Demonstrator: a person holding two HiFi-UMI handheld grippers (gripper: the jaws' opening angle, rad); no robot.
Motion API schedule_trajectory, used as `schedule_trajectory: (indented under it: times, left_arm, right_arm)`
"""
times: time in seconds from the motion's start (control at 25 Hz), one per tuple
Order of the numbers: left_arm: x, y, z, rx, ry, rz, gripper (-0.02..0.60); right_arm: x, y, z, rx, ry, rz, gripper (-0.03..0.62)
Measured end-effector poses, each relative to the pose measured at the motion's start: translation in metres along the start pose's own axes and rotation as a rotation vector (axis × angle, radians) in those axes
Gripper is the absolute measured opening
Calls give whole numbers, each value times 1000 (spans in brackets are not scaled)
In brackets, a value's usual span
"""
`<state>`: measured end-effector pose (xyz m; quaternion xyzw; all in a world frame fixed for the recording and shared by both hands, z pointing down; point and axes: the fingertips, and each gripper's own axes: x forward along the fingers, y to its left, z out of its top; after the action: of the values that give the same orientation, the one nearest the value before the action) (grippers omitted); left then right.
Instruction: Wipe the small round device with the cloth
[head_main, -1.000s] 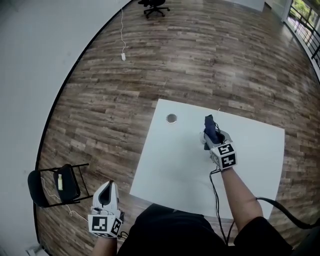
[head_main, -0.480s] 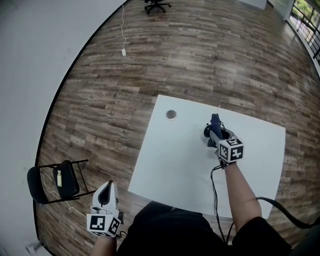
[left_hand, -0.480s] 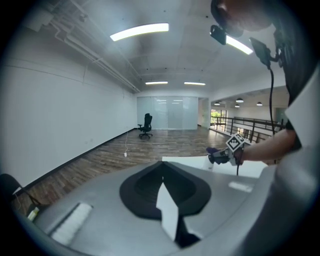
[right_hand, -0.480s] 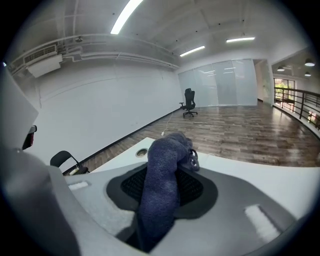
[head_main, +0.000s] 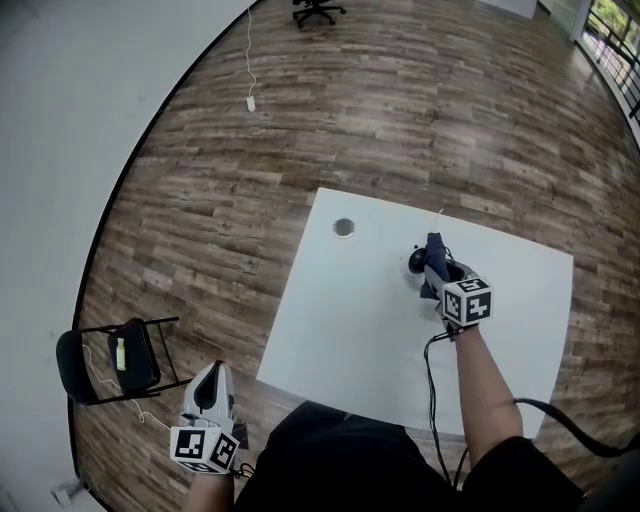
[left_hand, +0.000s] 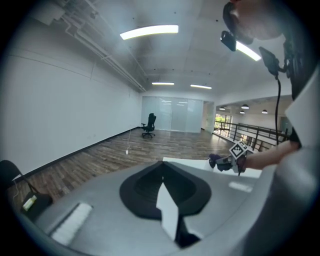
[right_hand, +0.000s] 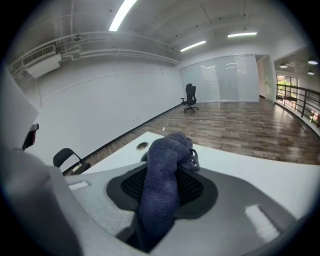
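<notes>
Head view and both gripper views, wiping stage. The right gripper (head_main: 436, 275) reaches over the white table (head_main: 340, 330), its jaws clamped on a dark blue cloth (right_hand: 162, 190). The cloth stands up between the pads and folds over their tips. The small round device (head_main: 412, 266), pale with a darker middle, lies on the tabletop just past the table's centre toward 12 o'clock. It sits at about 10 o'clock from the gripper's tips, with the cloth's end on or just over its near edge. Actual contact cannot be made out, since the cloth hides most of the device in the right gripper view. A round port (head_main: 345, 227) is set in the tabletop toward 11 o'clock, well apart from the device. The left gripper (head_main: 210, 385) hangs off the table at 7 o'clock, near the person's side, with its jaws together on nothing.

Step in hand, as judged: the cloth is brought to the device and the wipe itself is under way or about to start. The next move calls for pressing the cloth down lightly and sweeping it across the device's top. The grip must stay firm, and a loose device may slide with no second gripper steadying it.
</notes>
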<state>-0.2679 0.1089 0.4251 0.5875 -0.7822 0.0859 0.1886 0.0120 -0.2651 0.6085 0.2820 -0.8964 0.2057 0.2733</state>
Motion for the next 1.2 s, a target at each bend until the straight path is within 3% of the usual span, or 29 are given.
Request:
schedule_trajectory:
  times: [0.32, 0.48, 0.6, 0.72, 0.84, 0.92, 1.04, 1.2]
  left_arm:
    - [-3, -6, -9, -28, 20, -10, 6]
    - [-1, -6, -12, -25, 27, -18, 6]
    - [-2, -8, -12, -15, 26, -33, 6]
    - [3, -8, -7, -31, 5, -45, 6]
    - [10, -4, -1, -82, -23, -45, 6]
    - [14, -6, 4, -65, -35, -53, 6]
    - [19, -18, 9, -32, -46, -74, 6]
    - [16, -21, 7, -21, -31, -70, 6]
  right_arm:
    - [7, 7, -46, -49, 140, 22, 130]
    - [22, 39, -96, -17, 274, 146, 130]
    - [19, 60, -115, 27, 281, 199, 130]
    - [-1, 49, -78, -7, 142, 118, 130]
    - [-22, 30, -21, -145, -5, -11, 130]
    - [-29, 17, 12, -206, -66, -74, 130]
    - [-22, -1, 37, -180, -81, -88, 130]
    - [2, -7, 37, -149, 9, -56, 130]
